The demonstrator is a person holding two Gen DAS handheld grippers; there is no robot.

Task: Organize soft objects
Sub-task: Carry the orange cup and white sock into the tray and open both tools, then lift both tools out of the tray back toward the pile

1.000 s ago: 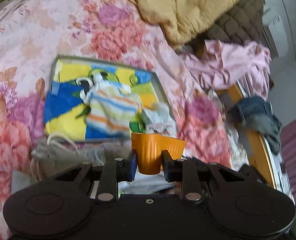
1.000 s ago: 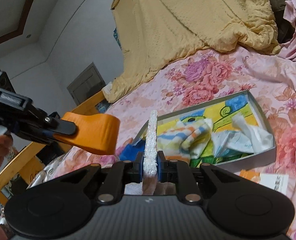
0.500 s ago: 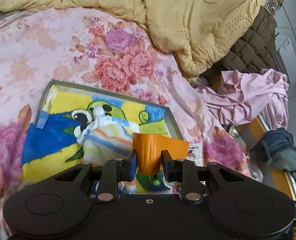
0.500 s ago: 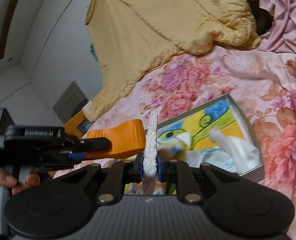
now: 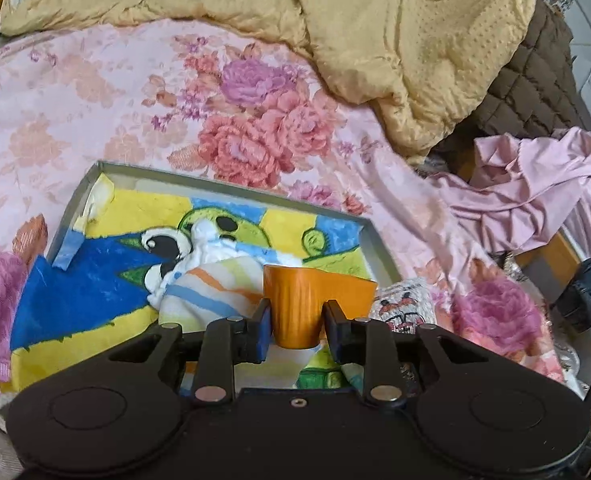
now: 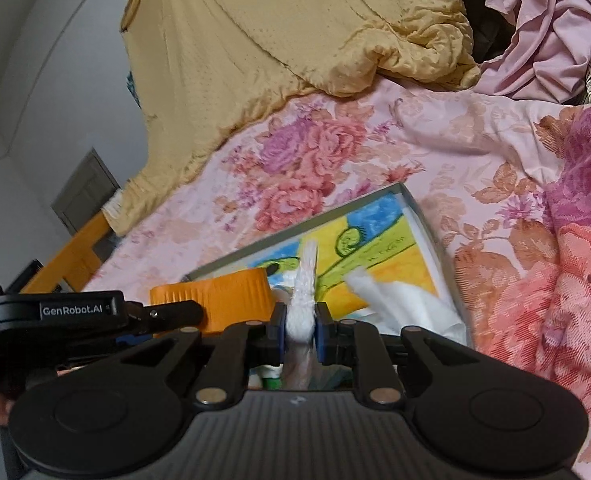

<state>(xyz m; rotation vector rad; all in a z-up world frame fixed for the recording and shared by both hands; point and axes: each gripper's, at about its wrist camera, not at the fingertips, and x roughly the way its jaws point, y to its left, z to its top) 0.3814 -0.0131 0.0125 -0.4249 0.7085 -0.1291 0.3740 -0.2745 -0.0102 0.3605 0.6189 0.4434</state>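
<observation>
Orange cup (image 5: pixel 311 304): soft, ribbed, pinched at its lower wall by the left tongs (image 5: pixel 297 322), rim up, hanging over the near right part of the tray (image 5: pixel 231 184).
White fluffy cloth (image 6: pixel 305 300): a thin upright strip pinched between the pads of the right tongs (image 6: pixel 299 330), whose jaws have just eased apart a little, the strip between them; it hangs above the tray's near edge, just beside the cup.
Tray: shallow, grey-walled, on the flowered bed (image 5: pixel 95 92), lined with a bright cartoon towel (image 5: pixel 87 292). Already inside: a striped cloth (image 5: pixel 211 284) near the middle, and white tissue-like cloth (image 6: pixel 399 304) toward the right edge.
Step in hand, as judged: setting both held items into the tray.
Handling notes:
- lower each item to a bare patch of towel before letting go; free room appears toward the far left corner;
- keep the cup upright and the squeeze light, since its wall probably dents;
- bring the tongs down one at a time, as they are crowded together.
</observation>
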